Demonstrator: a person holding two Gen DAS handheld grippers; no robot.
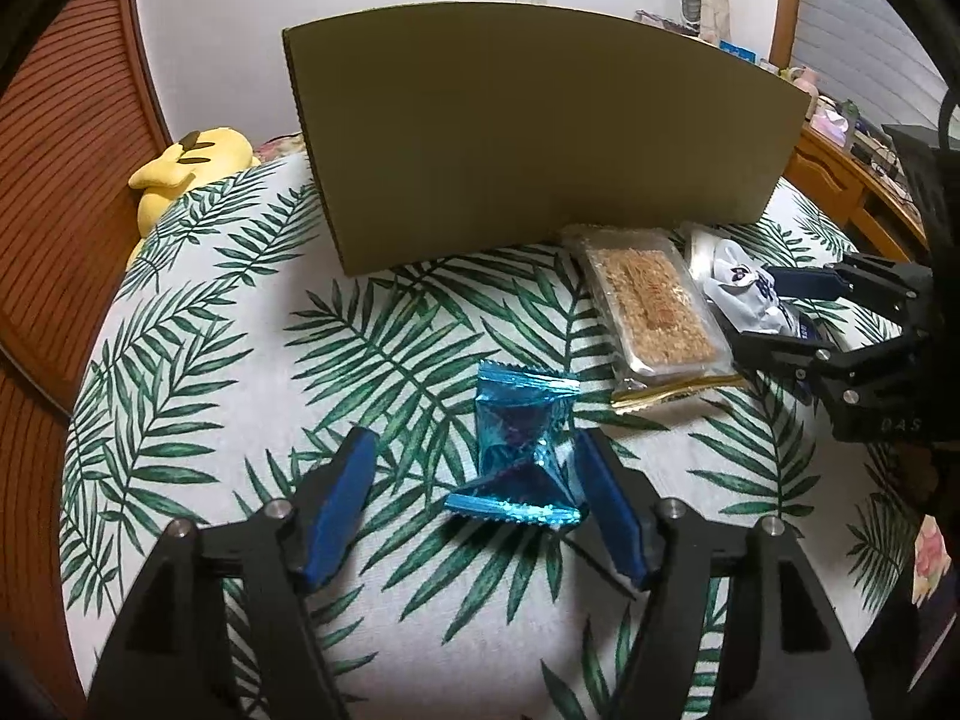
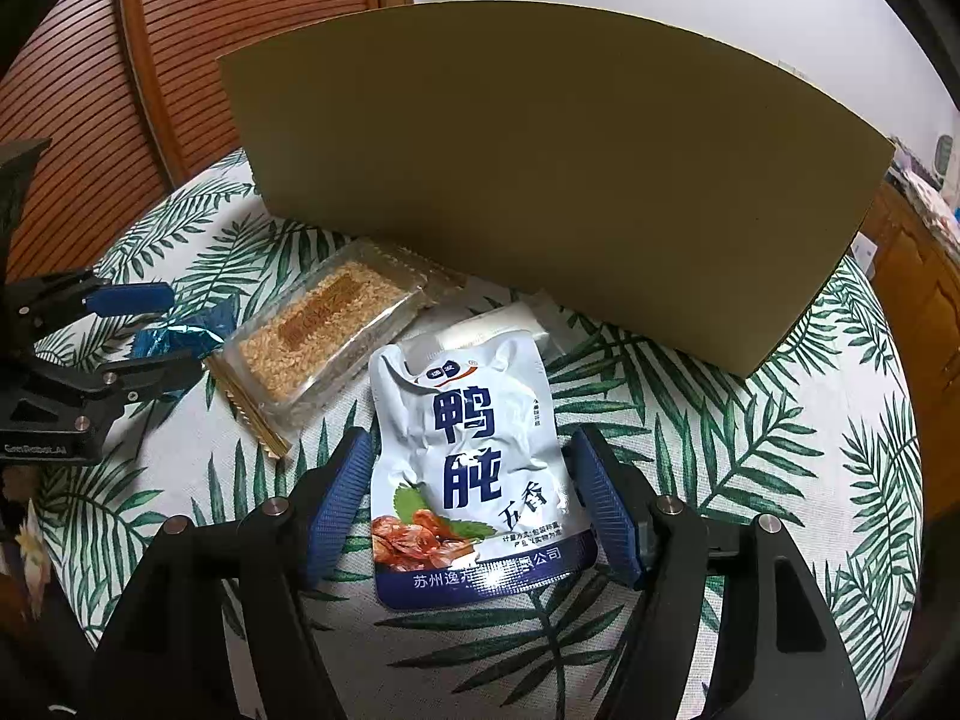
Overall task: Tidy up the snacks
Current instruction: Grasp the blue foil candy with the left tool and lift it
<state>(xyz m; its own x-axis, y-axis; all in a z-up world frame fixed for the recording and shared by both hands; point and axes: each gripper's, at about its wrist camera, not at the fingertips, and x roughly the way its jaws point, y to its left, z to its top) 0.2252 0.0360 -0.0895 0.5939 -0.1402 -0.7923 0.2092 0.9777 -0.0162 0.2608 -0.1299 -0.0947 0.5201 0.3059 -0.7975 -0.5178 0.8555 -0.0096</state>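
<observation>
A crumpled blue foil snack packet lies on the leaf-print cloth between the fingers of my left gripper, which is open; the right pad is close to its edge and the left pad stands apart. A white pouch with blue lettering lies flat between the fingers of my right gripper, also open, a pad just beside each edge. A sesame bar in clear wrap rests between the two snacks. A brown cardboard box stands behind them.
A yellow plush toy lies at the cloth's far left edge. A slatted wooden door rises on the left. A wooden desk with clutter stands to the right, beyond the cloth.
</observation>
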